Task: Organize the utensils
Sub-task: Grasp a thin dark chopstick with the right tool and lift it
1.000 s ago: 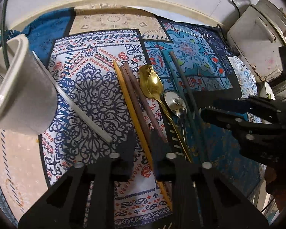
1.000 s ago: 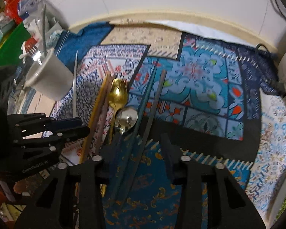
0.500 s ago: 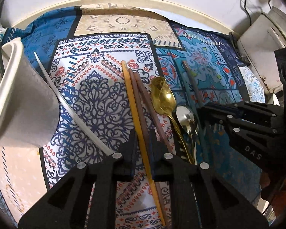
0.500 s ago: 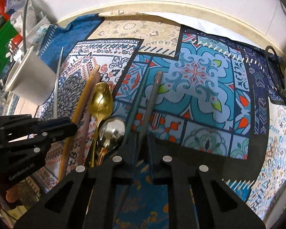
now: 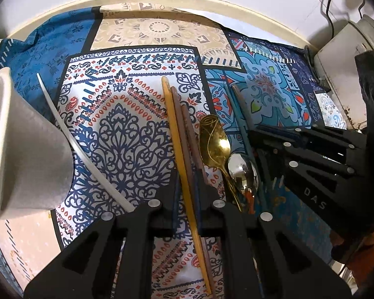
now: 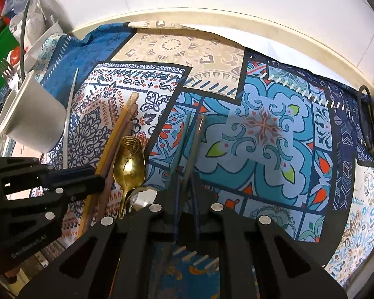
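Note:
My left gripper [image 5: 187, 189] is shut on the yellow and brown chopsticks [image 5: 179, 134], which lie on the patterned cloth. My right gripper [image 6: 185, 186] is shut on the teal and grey chopsticks [image 6: 187, 144]. A gold spoon [image 5: 215, 144] and a silver spoon [image 5: 244, 172] lie between the two bundles. A white chopstick [image 5: 72, 137] lies on the cloth beside the white cup [image 5: 25, 154], which holds a fork [image 6: 7, 71]. The left gripper also shows in the right wrist view [image 6: 87, 174], and the right gripper shows in the left wrist view [image 5: 269, 137].
A white appliance [image 5: 344, 57] with a black cable stands at the right edge. Green and red packages [image 6: 2, 37] stand behind the cup. A cream wall edge [image 6: 212, 17] borders the cloth at the back.
Both grippers have moved forward and closed, the left onto the yellow and brown chopsticks, the right onto the teal and grey chopsticks.

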`<action>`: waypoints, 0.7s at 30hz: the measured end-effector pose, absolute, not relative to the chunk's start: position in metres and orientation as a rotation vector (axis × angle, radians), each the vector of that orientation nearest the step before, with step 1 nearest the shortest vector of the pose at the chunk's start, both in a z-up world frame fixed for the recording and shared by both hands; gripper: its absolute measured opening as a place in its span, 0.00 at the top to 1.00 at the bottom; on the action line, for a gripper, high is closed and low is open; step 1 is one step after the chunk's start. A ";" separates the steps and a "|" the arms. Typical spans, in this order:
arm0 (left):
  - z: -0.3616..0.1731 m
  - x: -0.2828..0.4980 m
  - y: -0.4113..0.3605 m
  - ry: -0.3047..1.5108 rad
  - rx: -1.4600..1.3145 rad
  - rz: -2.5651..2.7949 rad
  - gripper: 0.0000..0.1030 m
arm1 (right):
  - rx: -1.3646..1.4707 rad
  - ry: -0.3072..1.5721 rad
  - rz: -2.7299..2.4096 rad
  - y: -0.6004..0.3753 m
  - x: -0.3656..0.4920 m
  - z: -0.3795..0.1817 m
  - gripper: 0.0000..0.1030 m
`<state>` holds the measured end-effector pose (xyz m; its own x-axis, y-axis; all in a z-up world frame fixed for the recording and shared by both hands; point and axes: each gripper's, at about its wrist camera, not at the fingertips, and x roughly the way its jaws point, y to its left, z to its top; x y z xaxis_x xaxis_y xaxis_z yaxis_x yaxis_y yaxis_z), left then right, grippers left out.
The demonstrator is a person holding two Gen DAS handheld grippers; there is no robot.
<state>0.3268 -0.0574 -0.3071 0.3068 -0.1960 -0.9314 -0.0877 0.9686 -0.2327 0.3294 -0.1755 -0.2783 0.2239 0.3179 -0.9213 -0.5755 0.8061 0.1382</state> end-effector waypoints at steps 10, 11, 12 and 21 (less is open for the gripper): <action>-0.305 0.305 -0.047 1.299 -0.261 -0.105 1.00 | -0.197 1.210 0.643 -0.195 0.322 -0.273 0.94; -0.305 0.302 -0.048 1.307 -0.258 -0.110 1.00 | -0.191 1.208 0.641 -0.197 0.321 -0.272 0.94; -0.305 0.299 -0.048 1.311 -0.257 -0.115 1.00 | -0.185 1.207 0.639 -0.199 0.320 -0.271 0.94; -0.294 0.310 -0.052 1.270 -0.238 -0.087 0.97 | -0.132 1.198 0.630 -0.217 0.313 -0.264 0.94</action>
<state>0.3096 -0.0516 -0.2944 0.2973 -0.1960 -0.9345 -0.0668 0.9720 -0.2251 0.3129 -0.2168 -0.2645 0.2166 0.3851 -0.8971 -0.5208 0.8228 0.2275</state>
